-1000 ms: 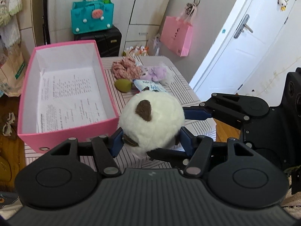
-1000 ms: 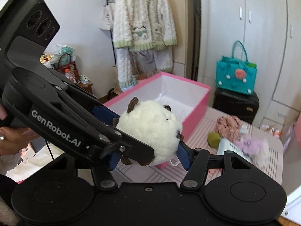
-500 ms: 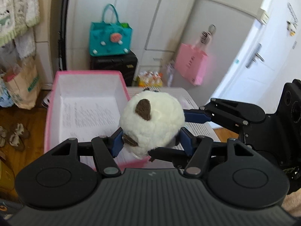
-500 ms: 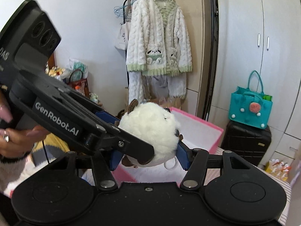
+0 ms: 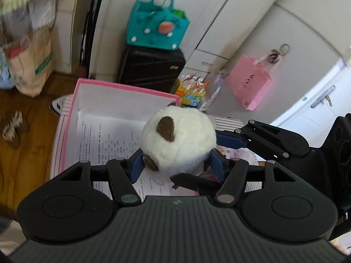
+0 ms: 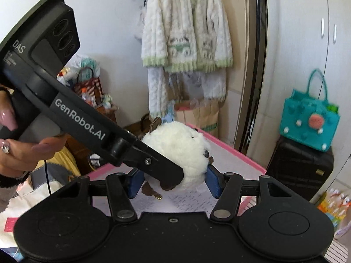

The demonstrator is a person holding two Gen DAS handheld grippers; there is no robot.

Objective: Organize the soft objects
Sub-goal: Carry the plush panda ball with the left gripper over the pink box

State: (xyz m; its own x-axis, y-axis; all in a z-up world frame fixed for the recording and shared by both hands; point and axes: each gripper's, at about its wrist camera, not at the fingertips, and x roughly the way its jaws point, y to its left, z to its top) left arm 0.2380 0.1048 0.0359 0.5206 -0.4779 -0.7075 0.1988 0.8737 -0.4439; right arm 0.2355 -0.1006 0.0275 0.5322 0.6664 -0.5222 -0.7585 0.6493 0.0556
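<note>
Gripping one round white plush toy (image 5: 178,139) together, the left gripper (image 5: 176,164) and right gripper (image 6: 173,180) clamp it from both sides above the pink box (image 5: 122,87)

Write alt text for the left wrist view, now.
Both the left gripper and the right gripper, entering from the right, clamp a round white plush toy with brown ears above an open pink box lined with printed paper; a teal bag stands behind.
</note>
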